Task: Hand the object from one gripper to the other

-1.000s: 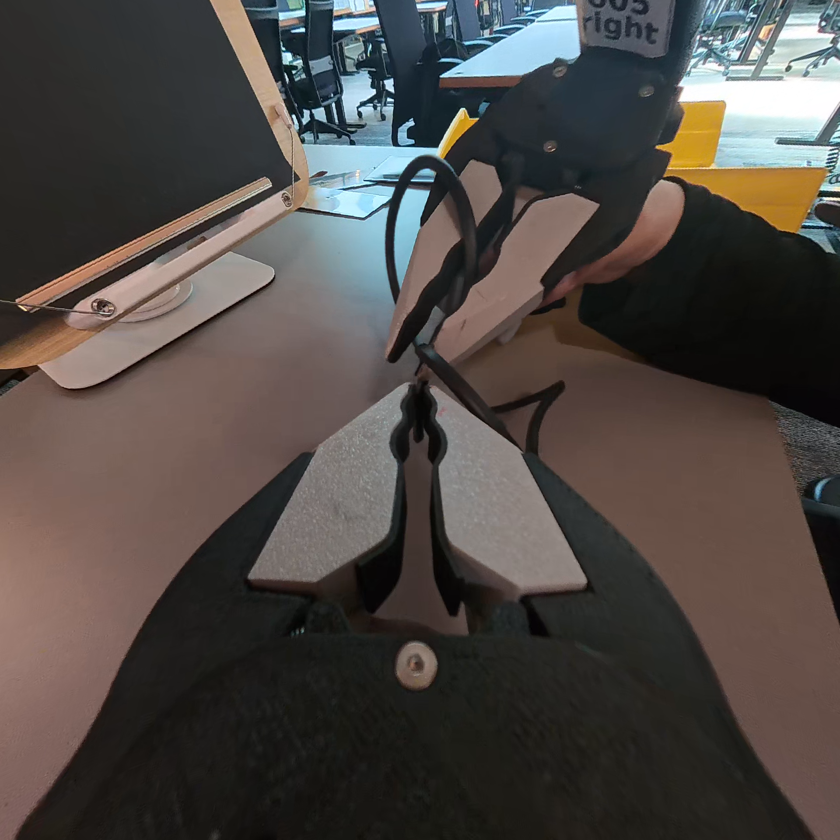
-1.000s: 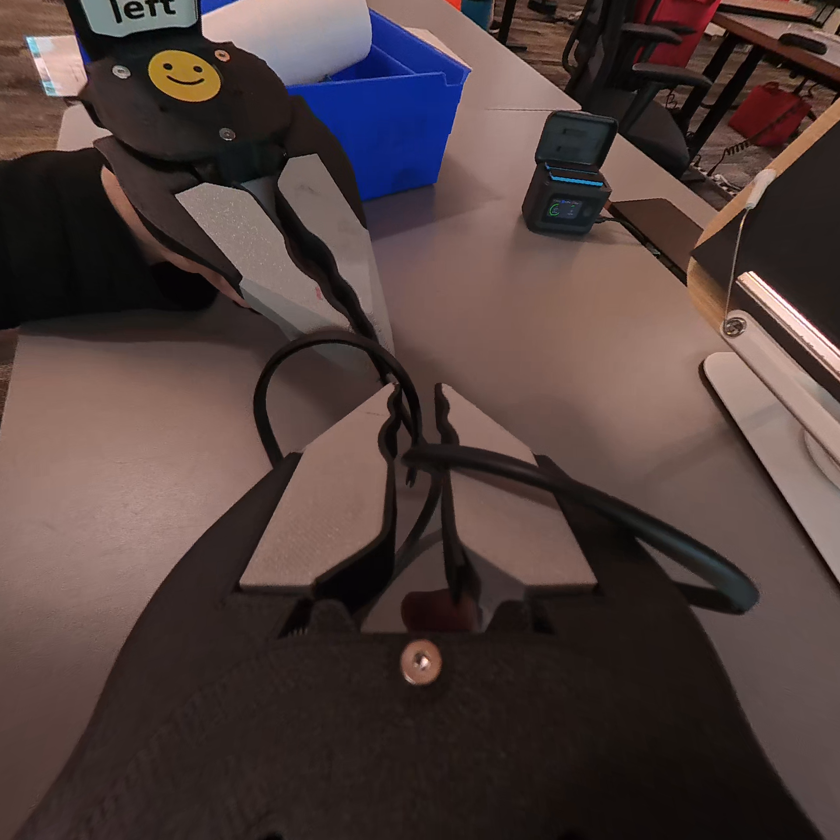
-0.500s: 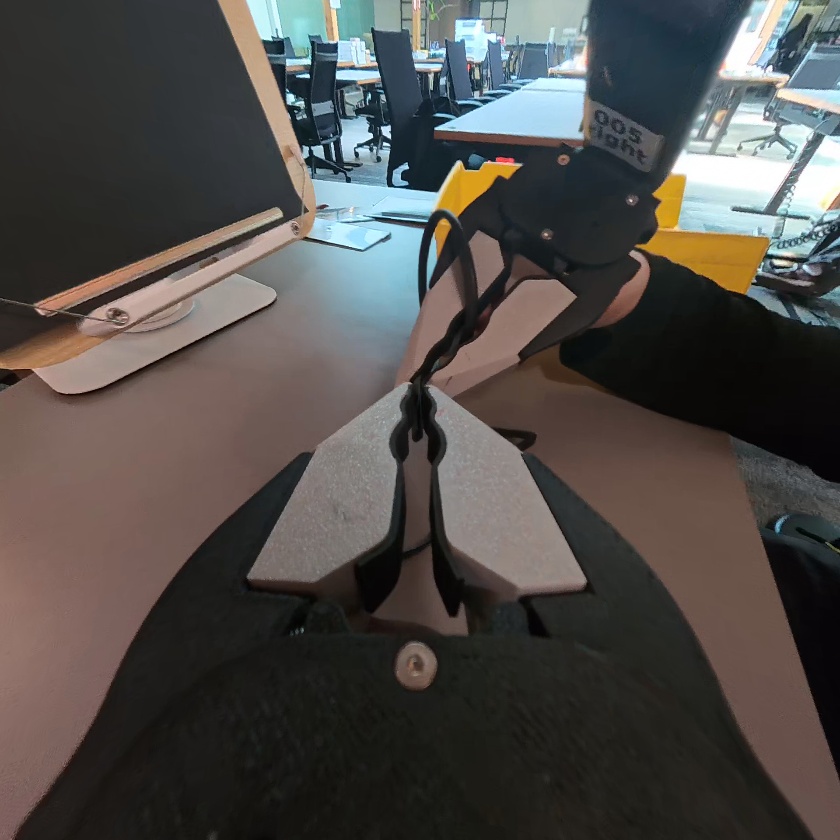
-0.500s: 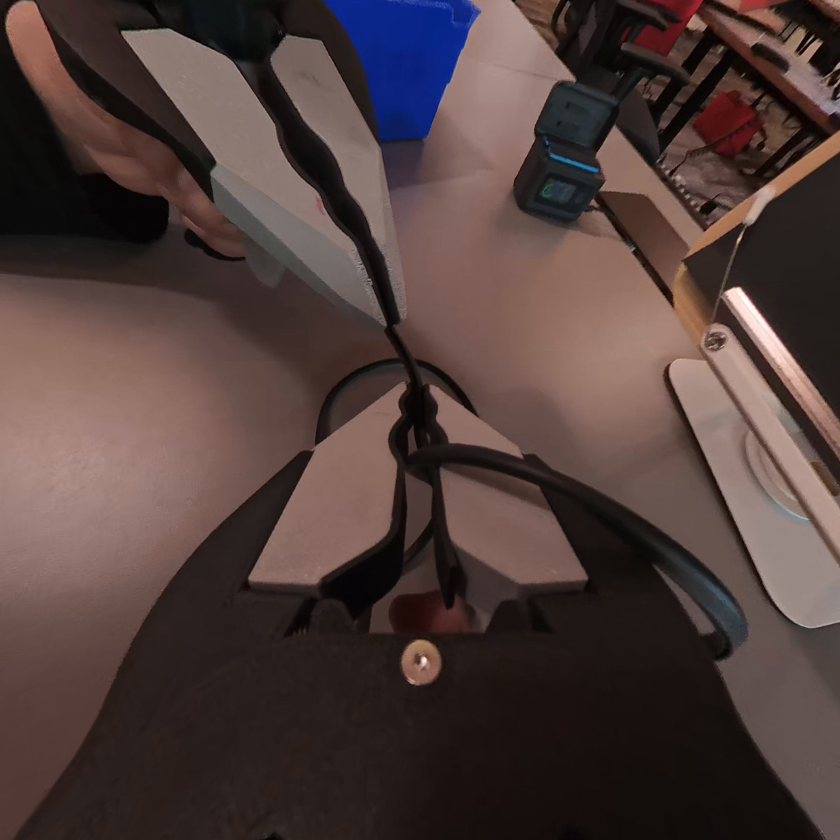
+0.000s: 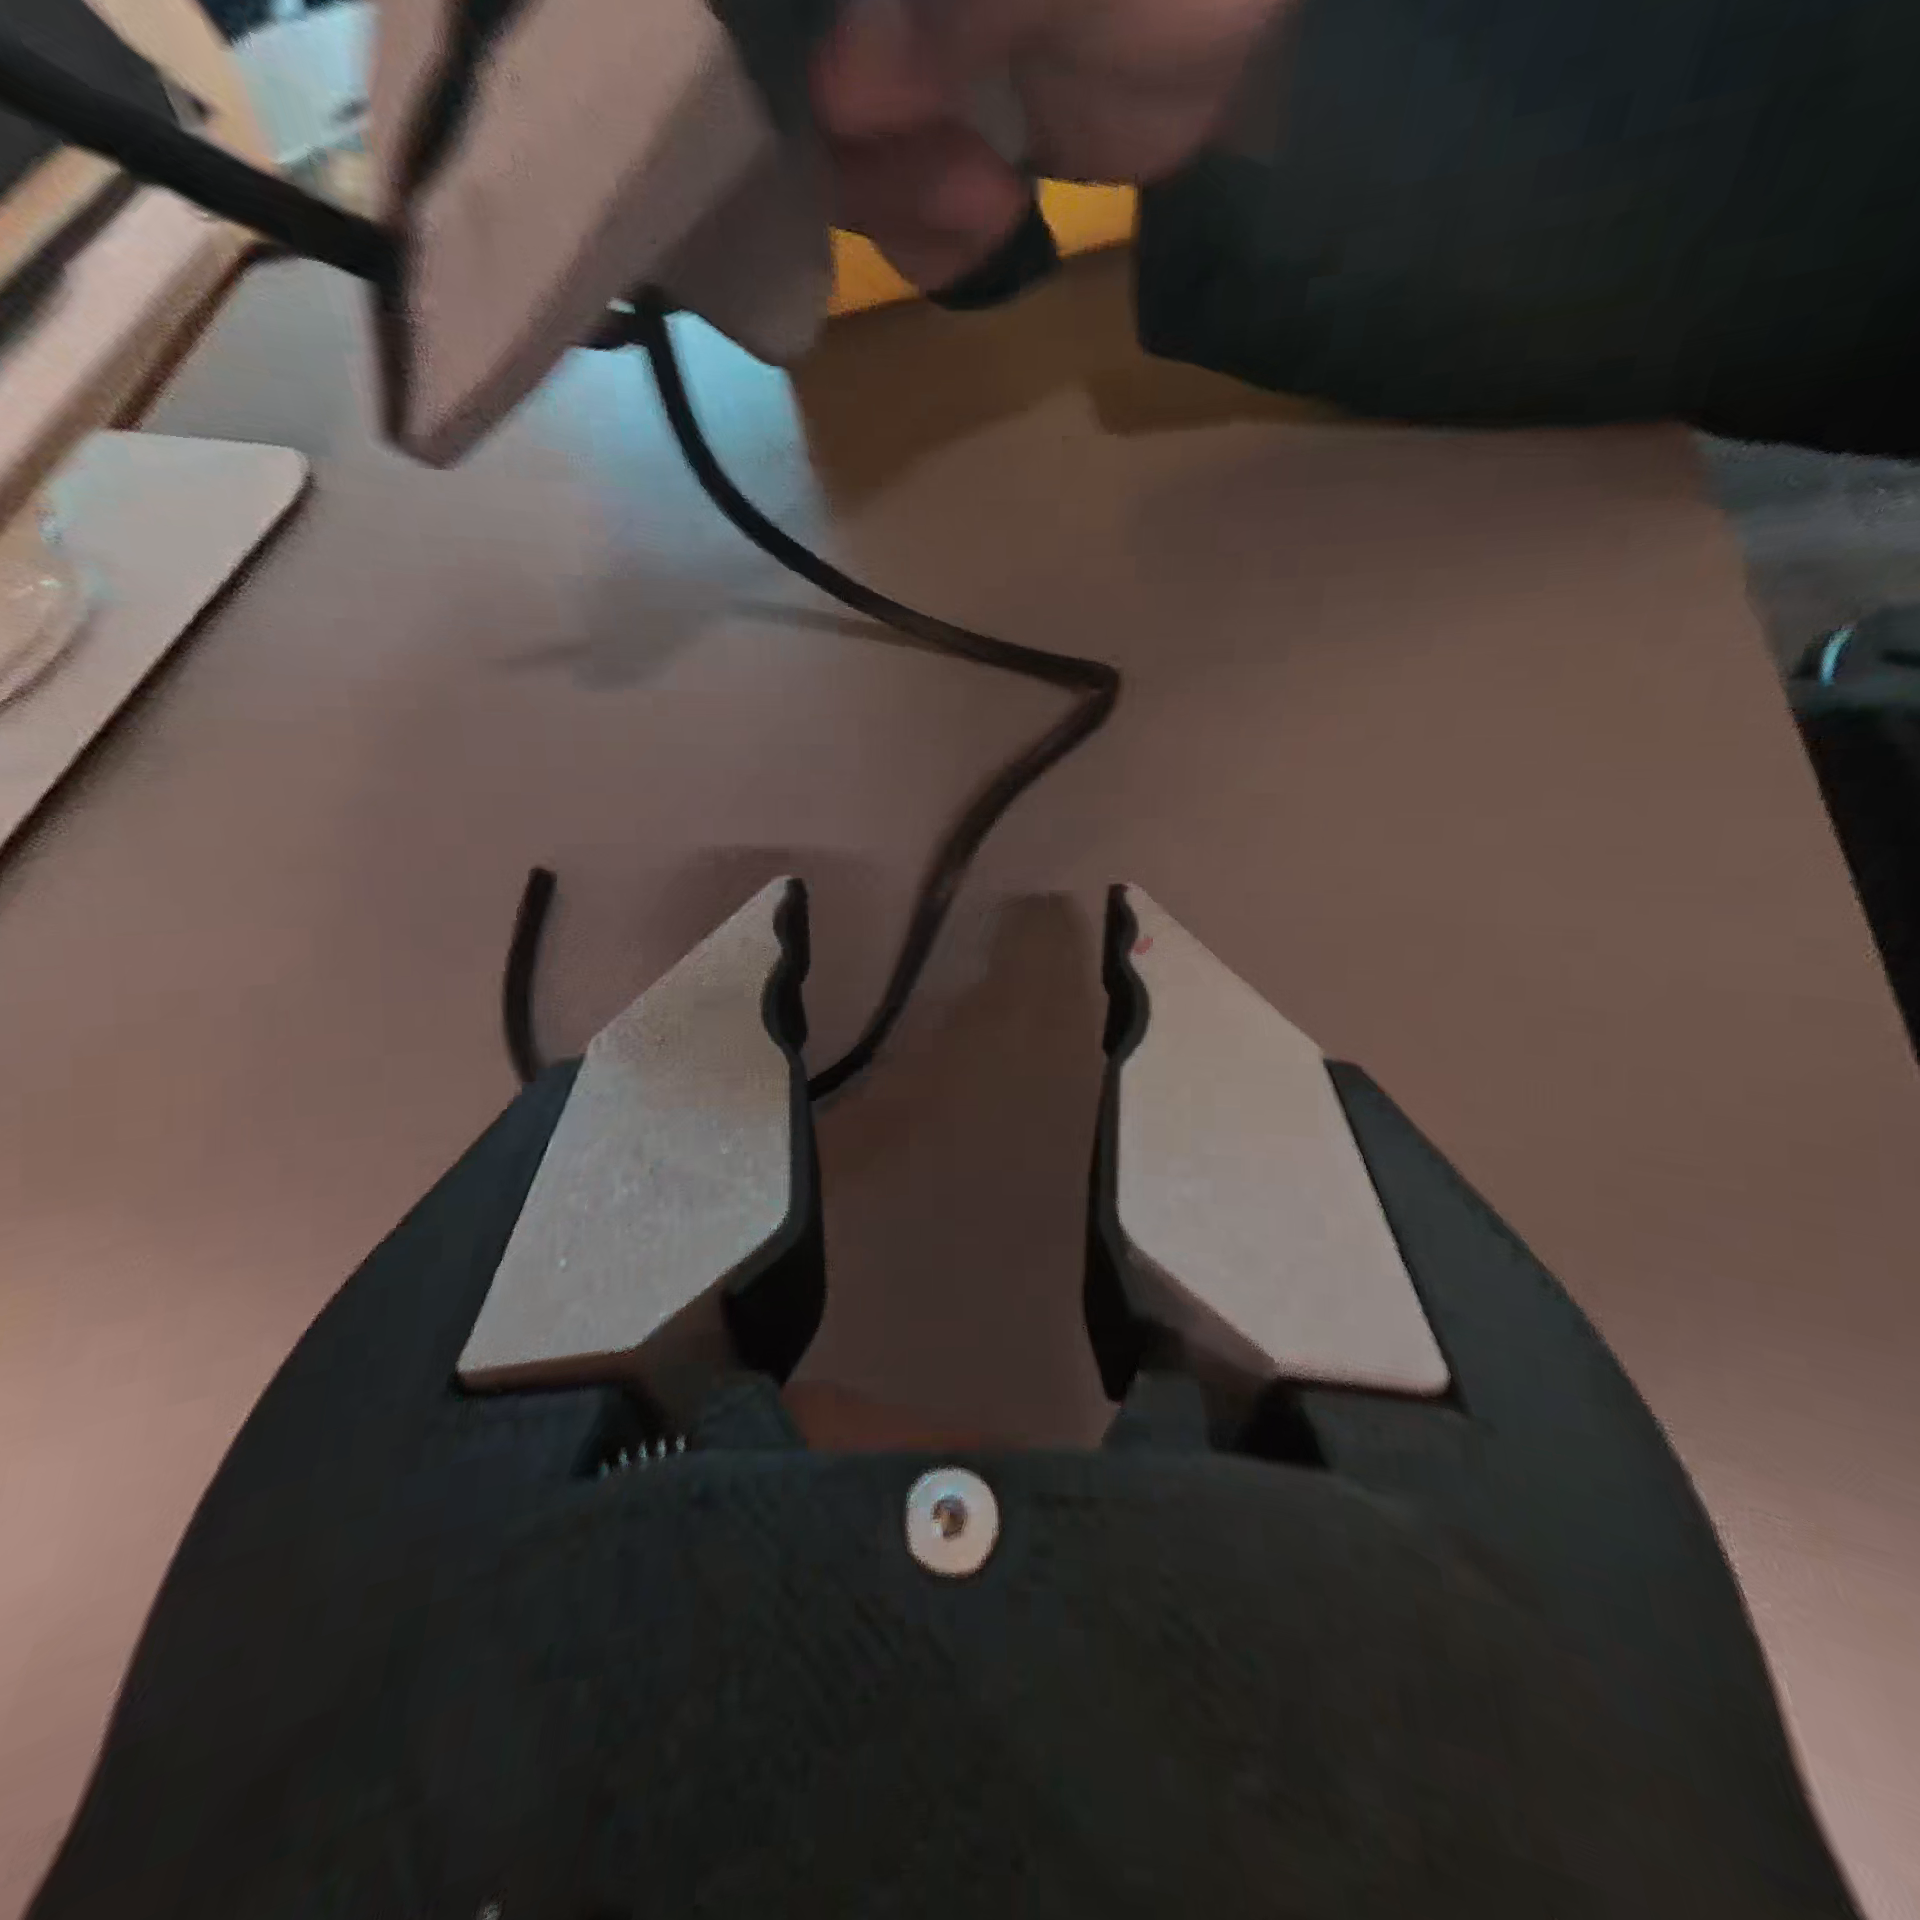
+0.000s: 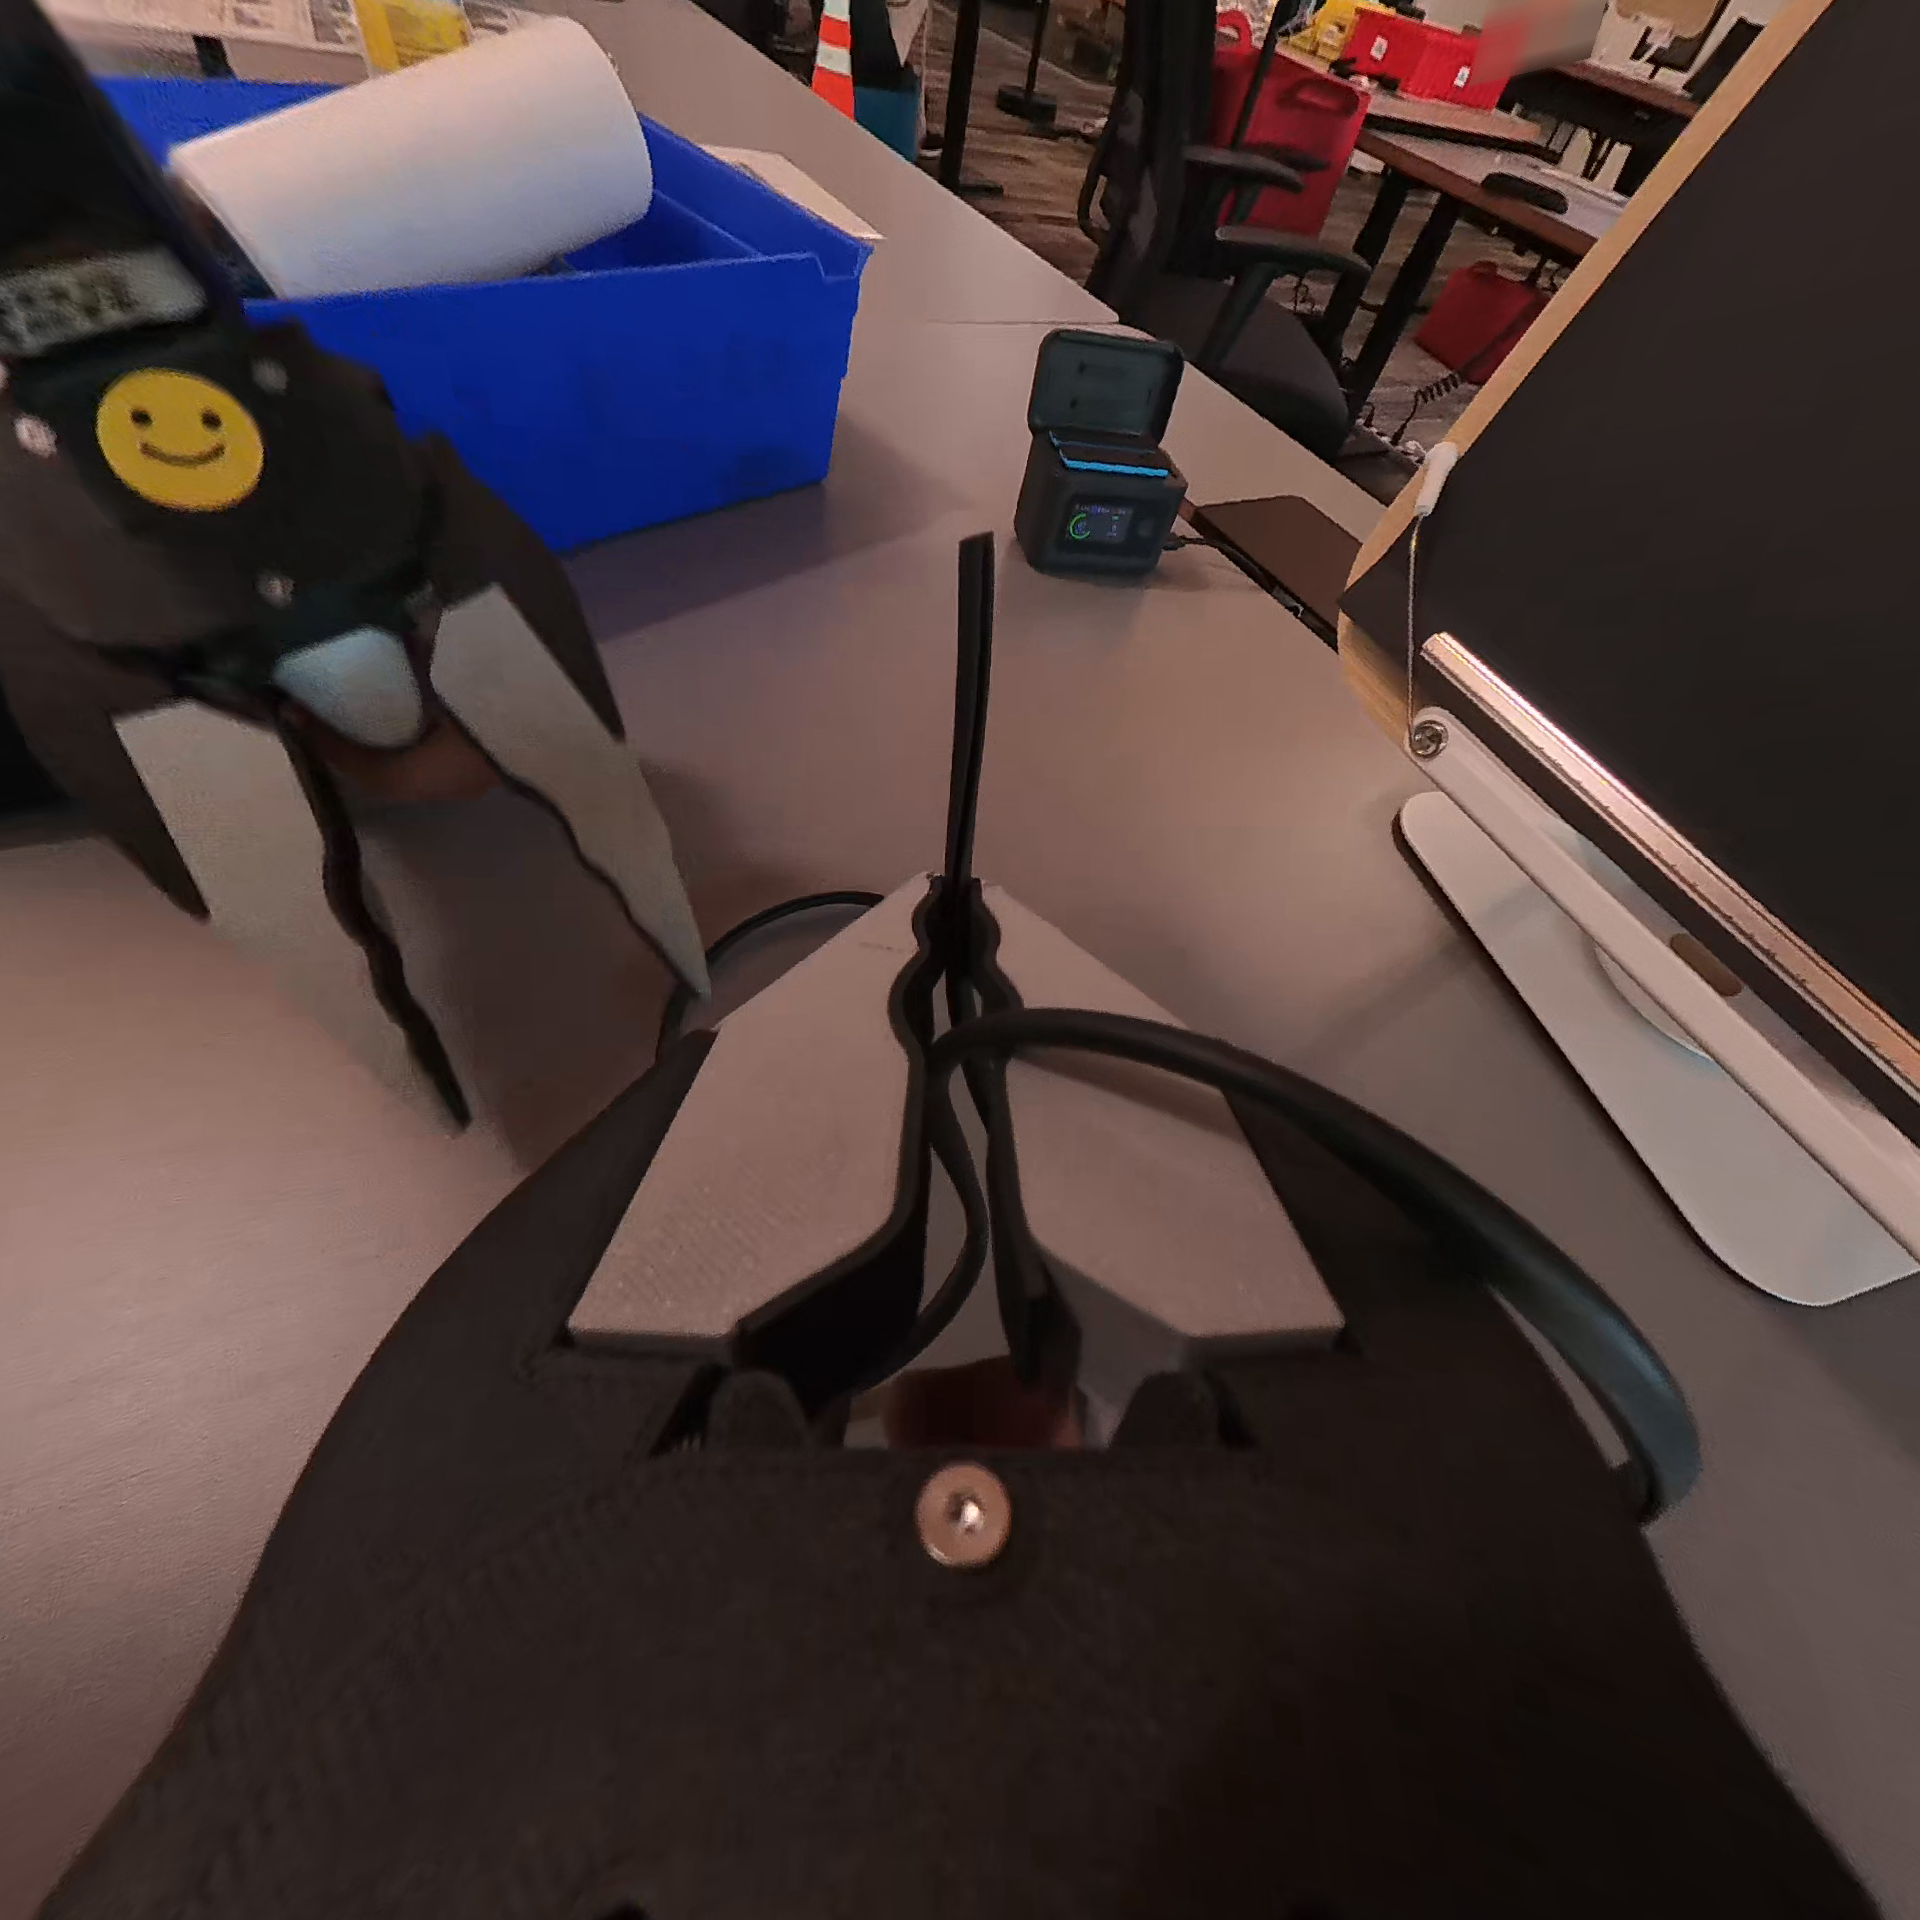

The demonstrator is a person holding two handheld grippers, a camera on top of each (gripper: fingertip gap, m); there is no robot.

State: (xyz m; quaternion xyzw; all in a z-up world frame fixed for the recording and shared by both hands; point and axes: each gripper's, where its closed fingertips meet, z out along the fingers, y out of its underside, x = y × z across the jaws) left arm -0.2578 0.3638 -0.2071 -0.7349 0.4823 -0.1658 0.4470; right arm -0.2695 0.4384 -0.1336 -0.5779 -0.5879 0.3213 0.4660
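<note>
— What had changed since half a second before?

— Our left gripper had let go: its fingers, pinched on the black cable then, stood spread with nothing gripped between them. Our right gripper stayed pressed together on the cable, which was off the left.

— Where did the cable lie?

— Nearest us, in the right wrist view, it looped over the right fingers; one stiff end rose straight up past the tips, its long axis in line with them. In the left wrist view the slack trailed from the right gripper down across the brown table, passing just beside the left fingertip.

— And beyond?

— A blue bin and a small black device.
</note>
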